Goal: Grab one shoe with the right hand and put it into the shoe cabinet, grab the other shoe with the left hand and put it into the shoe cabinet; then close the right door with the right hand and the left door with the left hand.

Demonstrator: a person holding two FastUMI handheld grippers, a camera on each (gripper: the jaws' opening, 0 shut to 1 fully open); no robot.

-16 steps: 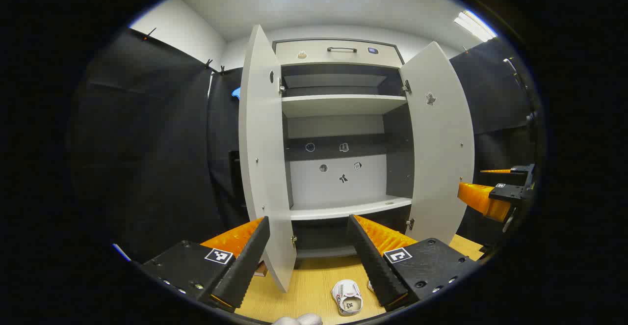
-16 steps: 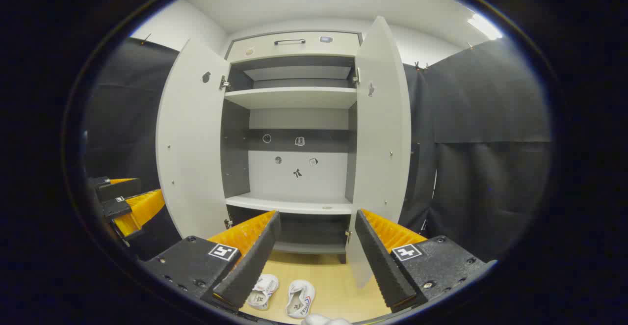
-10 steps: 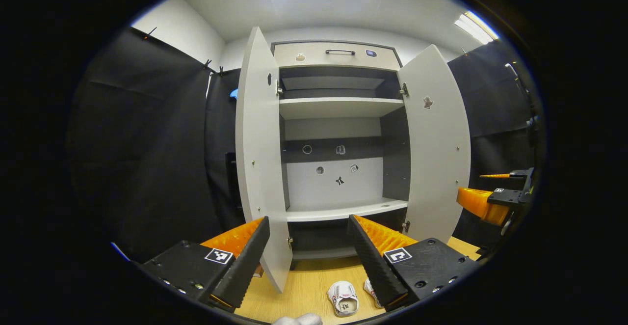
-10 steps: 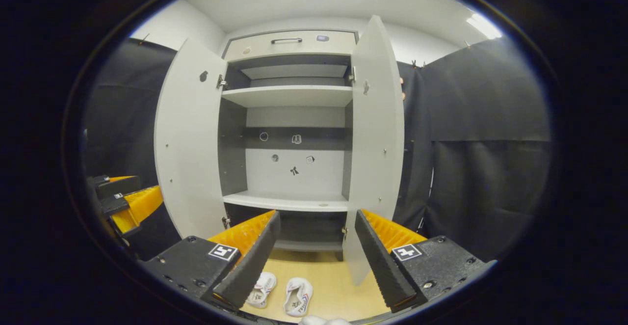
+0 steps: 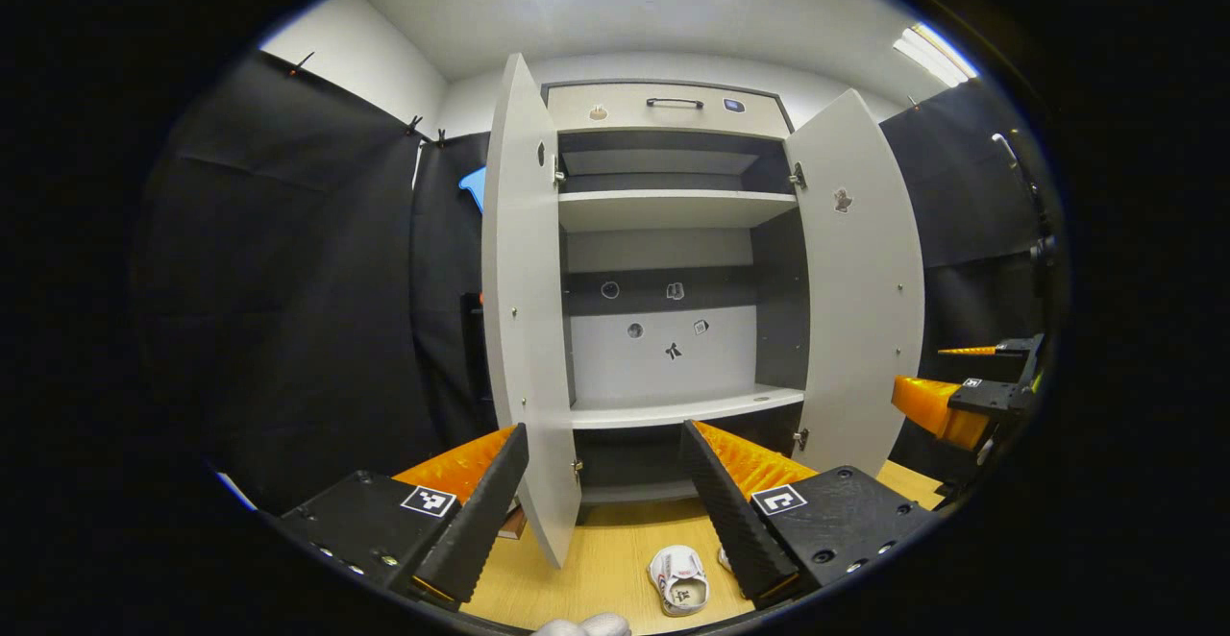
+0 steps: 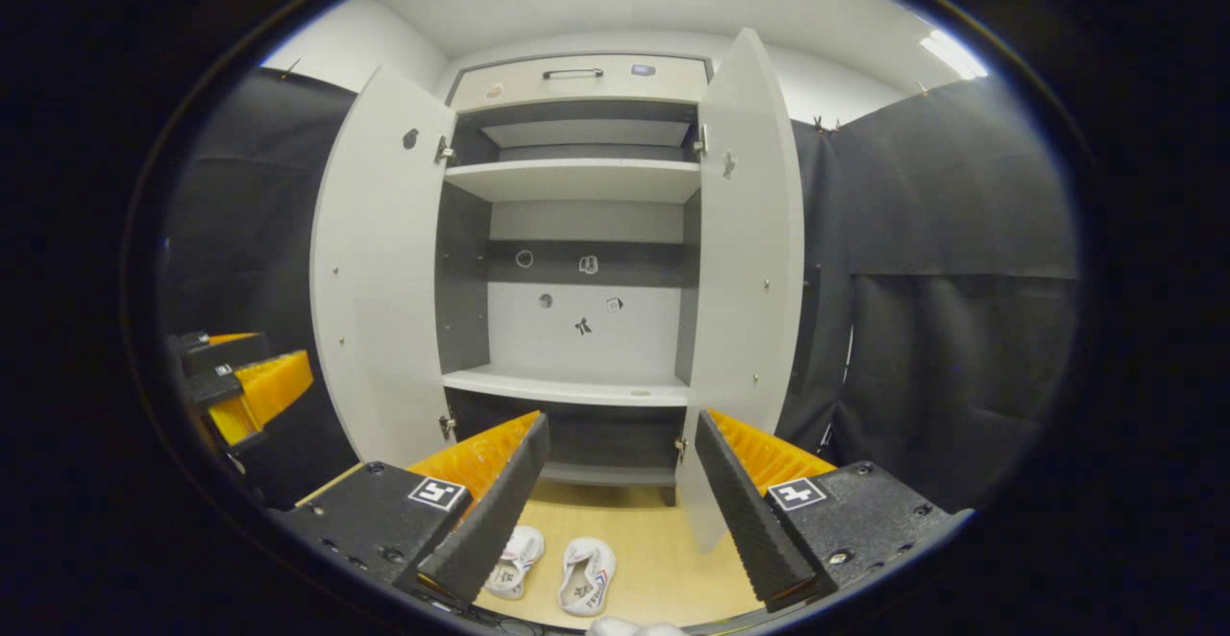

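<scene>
Shifted slightly, both views | shoes [image 6: 560,574] on floor below right gripper [image 6: 609,492] | both jaws wide, empty

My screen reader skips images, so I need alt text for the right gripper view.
A shoe cabinet stands with both doors wide open and its shelves bare. Two white shoes lie side by side on the wooden floor before it, between the open fingers of the right claw.
</scene>
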